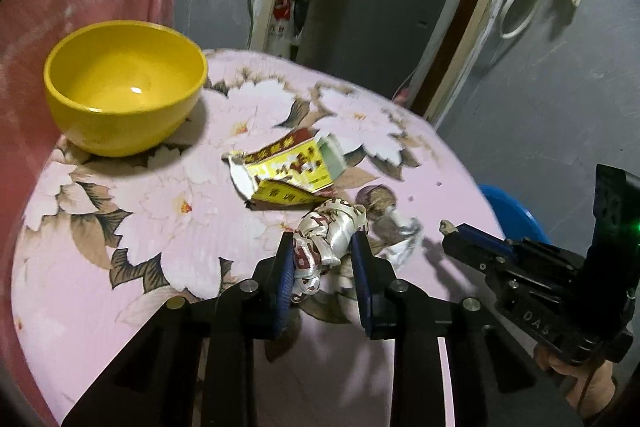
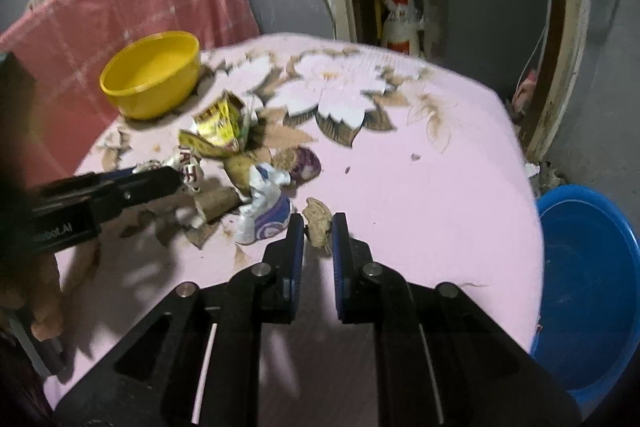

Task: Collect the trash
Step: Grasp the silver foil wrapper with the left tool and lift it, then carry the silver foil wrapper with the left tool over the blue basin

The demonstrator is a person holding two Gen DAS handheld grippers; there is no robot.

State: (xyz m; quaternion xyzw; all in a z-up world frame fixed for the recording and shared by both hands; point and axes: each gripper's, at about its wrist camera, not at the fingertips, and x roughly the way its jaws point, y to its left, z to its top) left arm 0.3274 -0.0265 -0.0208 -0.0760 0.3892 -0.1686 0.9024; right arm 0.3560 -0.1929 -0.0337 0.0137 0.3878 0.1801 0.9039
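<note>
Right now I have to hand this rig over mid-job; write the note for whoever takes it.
Left gripper: jaws closed on the crumpled white wrapper with red letters, at the near edge of the trash pile.
Right gripper: jaws closed on a small tan scrap, low over the floral tablecloth.
Still on the cloth: torn yellow carton, white and purple wrapper, purple-brown lump, a few crumbs.
Yellow bowl looks empty; blue basin stands beside the table, nothing visible in it.
Done: two pieces gripped, nothing binned yet.
Left: drop both, clear the rest.
</note>
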